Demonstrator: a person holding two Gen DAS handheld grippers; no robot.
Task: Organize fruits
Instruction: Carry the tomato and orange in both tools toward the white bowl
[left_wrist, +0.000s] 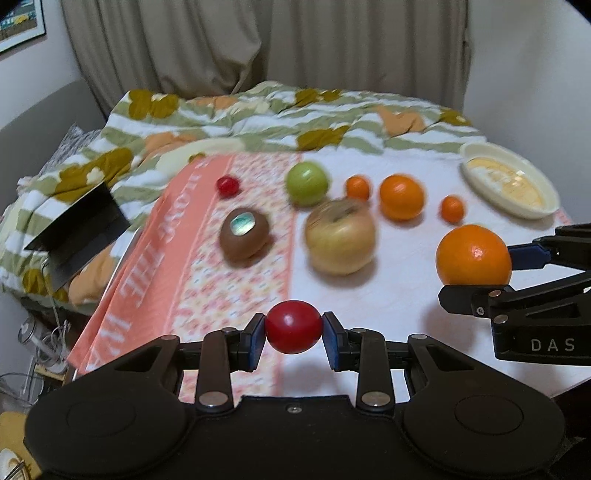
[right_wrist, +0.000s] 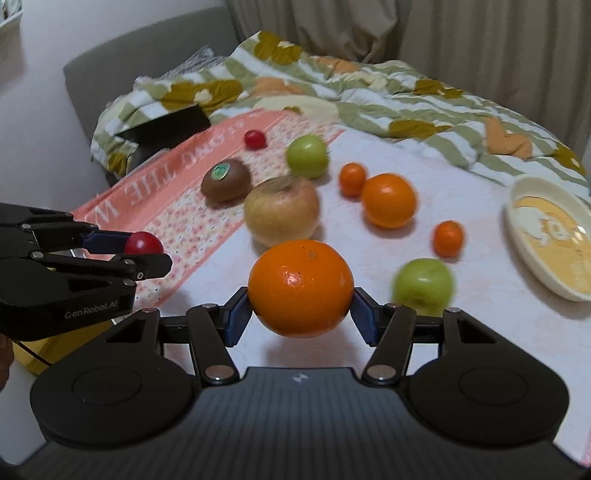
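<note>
- A white tabletop (left_wrist: 388, 295) with a pink patterned cloth (left_wrist: 177, 266) fills mid-frame; beige curtains (left_wrist: 258, 40) hang above.
- A small round red fruit (left_wrist: 293, 326), lower centre, is clamped by the left gripper (left_wrist: 293, 334).
- A large round orange (right_wrist: 300, 288), lower centre, is pinched by the right gripper (right_wrist: 301, 314).

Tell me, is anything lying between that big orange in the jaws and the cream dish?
Partly. The right gripper holds the big orange lifted off the cloth. Toward the cream dish at the right lie a green apple and a small orange. Carried above them, nothing visible blocks it.
</note>
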